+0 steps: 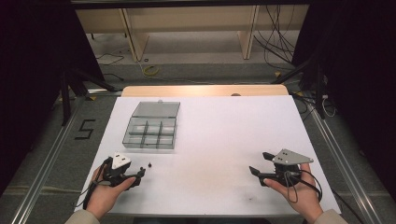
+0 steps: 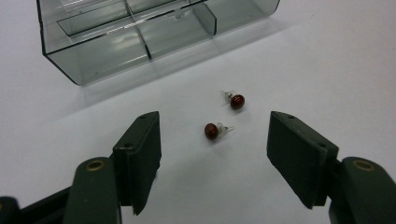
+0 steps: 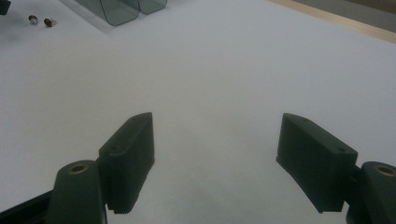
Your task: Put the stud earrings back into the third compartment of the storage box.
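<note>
Two small dark-red stud earrings are seen on the white table sheet, just in front of the left gripper, whose jaws are held apart with nothing between them. The nearer earring lies almost on the midline between the jaws, its clear post pointing to the right in the left gripper view; the farther earring lies close beyond it. The clear compartment box stands open farther ahead. The right gripper, likewise open and empty, is held well apart over bare sheet, so the left is judged the nearer.
</note>
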